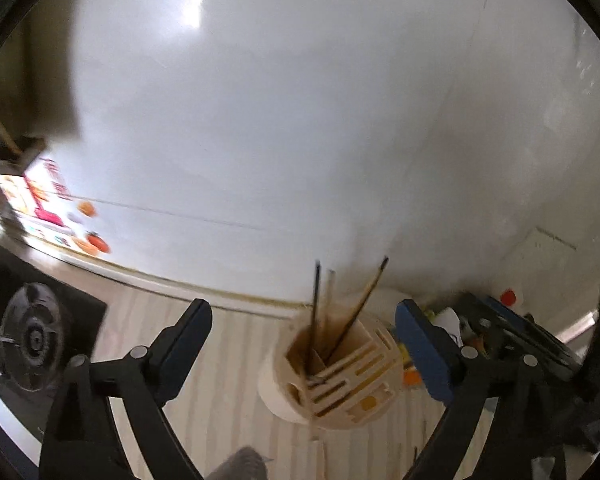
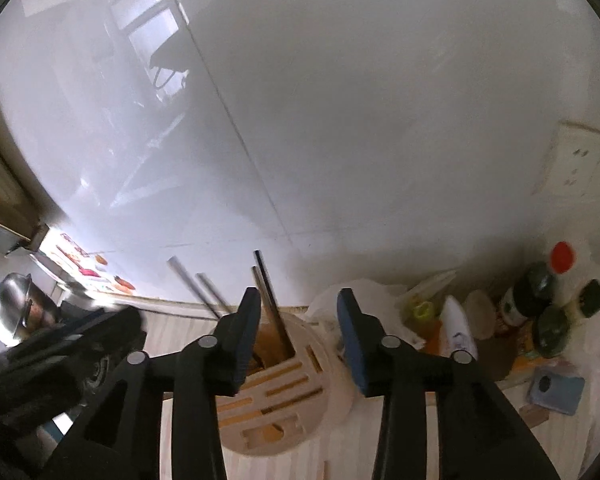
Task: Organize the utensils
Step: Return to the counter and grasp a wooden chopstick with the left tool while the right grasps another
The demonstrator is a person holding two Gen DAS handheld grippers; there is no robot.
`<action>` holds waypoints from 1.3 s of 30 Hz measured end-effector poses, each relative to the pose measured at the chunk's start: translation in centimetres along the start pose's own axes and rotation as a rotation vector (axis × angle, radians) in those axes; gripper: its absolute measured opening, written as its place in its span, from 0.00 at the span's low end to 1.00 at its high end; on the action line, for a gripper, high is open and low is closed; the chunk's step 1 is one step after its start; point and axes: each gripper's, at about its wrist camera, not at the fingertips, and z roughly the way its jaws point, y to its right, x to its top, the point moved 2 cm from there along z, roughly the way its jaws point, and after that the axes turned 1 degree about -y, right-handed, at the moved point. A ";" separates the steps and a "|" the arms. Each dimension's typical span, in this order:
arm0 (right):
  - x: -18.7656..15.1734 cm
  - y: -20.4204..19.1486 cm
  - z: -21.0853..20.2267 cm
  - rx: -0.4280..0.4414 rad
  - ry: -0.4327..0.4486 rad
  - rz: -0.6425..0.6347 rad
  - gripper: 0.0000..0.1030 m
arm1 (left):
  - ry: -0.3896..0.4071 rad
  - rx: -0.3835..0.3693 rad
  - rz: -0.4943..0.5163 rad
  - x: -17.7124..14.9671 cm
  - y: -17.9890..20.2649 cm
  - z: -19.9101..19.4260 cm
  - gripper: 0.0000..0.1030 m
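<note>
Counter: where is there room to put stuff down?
The striped counter is bare between the stove and the holder. Right of the holder it is crowded: bottles, a bag and a blue box fill that corner.

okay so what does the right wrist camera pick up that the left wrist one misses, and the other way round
Only the right wrist view shows the red-capped bottle, the dark-lidded jars, the blue sponge, the wall socket and the metal pot.

Only the left wrist view shows the round black burner and a grey cloth-like shape at the bottom edge.

Both show the round wooden utensil holder with chopsticks standing in it, the pale striped counter, and an open, empty claw: left claw, right claw.
</note>
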 end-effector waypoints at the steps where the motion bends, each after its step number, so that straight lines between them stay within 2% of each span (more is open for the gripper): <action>1: -0.1 0.3 -0.8 -0.005 0.012 0.001 0.46 | 0.017 0.024 -0.004 -0.2 -0.3 -0.6 1.00; 2: -0.2 0.7 -1.9 -0.015 0.028 0.000 0.47 | 0.036 0.053 -0.005 -0.5 -0.6 -1.3 1.00; 5: -1.2 1.6 -4.3 -0.051 0.060 -0.003 0.59 | 0.068 0.137 0.007 -1.9 -1.0 -2.2 1.00; 10: -4.0 4.1 -7.3 -0.061 0.092 0.039 0.83 | 0.054 0.220 0.012 -5.8 -1.2 -3.2 1.00; 12: -5.9 5.2 -8.1 -0.051 0.097 0.059 0.86 | 0.041 0.266 0.015 -8.2 -1.1 -3.3 1.00; 16: -10.1 7.9 -8.4 -0.086 0.051 0.100 0.86 | -0.041 0.292 0.007 -13.0 -1.0 -1.5 1.00; 20: -14.6 10.8 -7.1 -0.130 -0.054 0.115 0.86 | -0.193 0.276 0.039 -18.2 0.0 2.4 1.00; 21: -16.0 11.6 -6.4 -0.136 -0.096 0.124 0.84 | -0.226 0.270 0.046 -19.2 0.2 3.3 1.00; 25: -20.9 14.4 -3.1 -0.158 -0.252 0.156 0.63 | -0.363 0.248 0.086 -23.3 1.7 7.2 0.99; 28: -24.1 16.4 -1.3 -0.179 -0.343 0.167 0.57 | -0.448 0.227 0.110 -25.9 2.9 9.8 0.99; 32: -27.5 17.4 1.2 -0.197 -0.434 0.168 0.55 | -0.512 0.224 0.148 -28.4 4.2 11.8 0.99; 39: -31.0 18.3 3.4 -0.221 -0.520 0.175 0.55 | -0.582 0.218 0.199 -31.0 5.7 14.1 0.98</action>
